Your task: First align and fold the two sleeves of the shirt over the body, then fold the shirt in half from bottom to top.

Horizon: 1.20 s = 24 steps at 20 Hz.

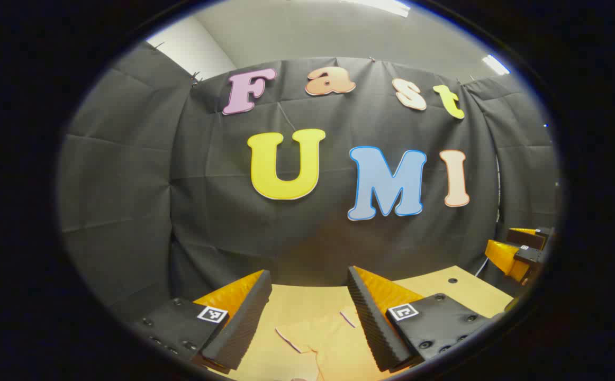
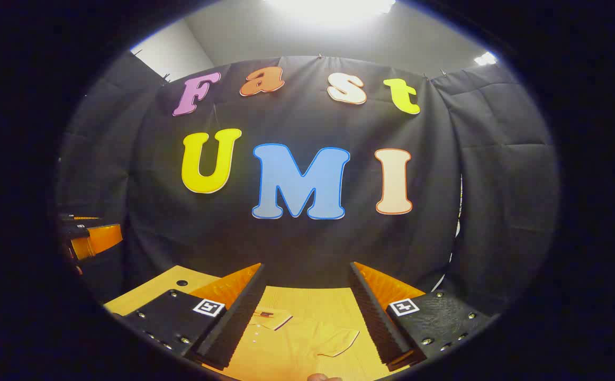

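A pale yellow shirt point(image 1: 323, 338) lies flat on the wooden table point(image 1: 461, 288), seen low between the fingers in the left gripper view. The right gripper view shows the same shirt point(image 2: 297, 341) with its collar and buttons at the left and a short sleeve point(image 2: 339, 341) with a dark edge at the right. My left gripper point(image 1: 307, 312) is open above the shirt, nothing between its fingers. My right gripper point(image 2: 305, 312) is open too, held over the shirt. The right gripper point(image 1: 519, 254) also appears at the far right of the left gripper view, and the left gripper point(image 2: 88, 238) at the far left of the right gripper view.
The black cloth wall stands close behind the table's far edge. A small round hole point(image 1: 452, 280) marks the tabletop point(image 2: 143, 291) near its back corner. A fingertip point(image 2: 323, 377) peeks in at the bottom of the right gripper view.
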{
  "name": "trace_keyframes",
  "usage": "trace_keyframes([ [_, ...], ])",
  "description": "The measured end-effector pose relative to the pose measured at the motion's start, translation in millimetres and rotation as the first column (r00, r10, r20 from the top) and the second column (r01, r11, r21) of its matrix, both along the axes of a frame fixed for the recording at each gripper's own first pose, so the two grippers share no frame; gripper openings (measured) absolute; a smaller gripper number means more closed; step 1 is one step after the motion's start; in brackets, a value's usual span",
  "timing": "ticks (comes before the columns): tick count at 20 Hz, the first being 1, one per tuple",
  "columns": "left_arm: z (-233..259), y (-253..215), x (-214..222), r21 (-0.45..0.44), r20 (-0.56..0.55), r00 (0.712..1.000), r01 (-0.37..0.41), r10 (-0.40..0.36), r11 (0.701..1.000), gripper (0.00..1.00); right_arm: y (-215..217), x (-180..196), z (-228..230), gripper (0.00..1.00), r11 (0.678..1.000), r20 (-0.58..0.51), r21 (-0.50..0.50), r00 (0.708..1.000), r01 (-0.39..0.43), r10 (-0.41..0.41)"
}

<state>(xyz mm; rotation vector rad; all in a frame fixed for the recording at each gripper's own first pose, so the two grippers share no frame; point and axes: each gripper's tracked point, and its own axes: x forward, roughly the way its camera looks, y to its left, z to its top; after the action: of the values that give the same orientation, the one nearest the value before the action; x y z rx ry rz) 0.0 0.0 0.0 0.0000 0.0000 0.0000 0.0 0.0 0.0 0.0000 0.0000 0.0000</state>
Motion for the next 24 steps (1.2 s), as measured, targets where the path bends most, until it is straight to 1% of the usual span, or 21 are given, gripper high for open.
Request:
trace_keyframes([
  [9, -2, 2, 2, 0.001, -0.006, 1.000, -0.011, 0.011, 1.000, 0.94, -2, 0, -5, 0.98, 1.000, -0.006, -0.002, 1.000, -0.001, 0.001],
  [14, -2, -1, 5, 0.008, -0.007, 1.000, -0.005, 0.005, 1.000, 0.95, 0, 9, -14, 0.97, 1.000, -0.028, -0.009, 1.000, -0.007, 0.007],
  [16, -2, -2, 6, 0.014, -0.006, 1.000, -0.001, 0.001, 1.000, 0.95, 3, 19, -24, 0.97, 1.000, -0.047, -0.016, 0.999, -0.020, 0.019],
  [19, -3, -3, 9, 0.020, -0.011, 1.000, 0.004, -0.004, 1.000, 0.95, 10, 40, -49, 0.97, 0.998, -0.111, -0.029, 0.993, -0.047, 0.044],
  [24, -6, 1, 16, 0.034, -0.022, 1.000, -0.004, 0.005, 0.999, 0.95, 19, 77, -98, 0.98, 0.995, -0.217, -0.039, 0.973, -0.087, 0.076],
])
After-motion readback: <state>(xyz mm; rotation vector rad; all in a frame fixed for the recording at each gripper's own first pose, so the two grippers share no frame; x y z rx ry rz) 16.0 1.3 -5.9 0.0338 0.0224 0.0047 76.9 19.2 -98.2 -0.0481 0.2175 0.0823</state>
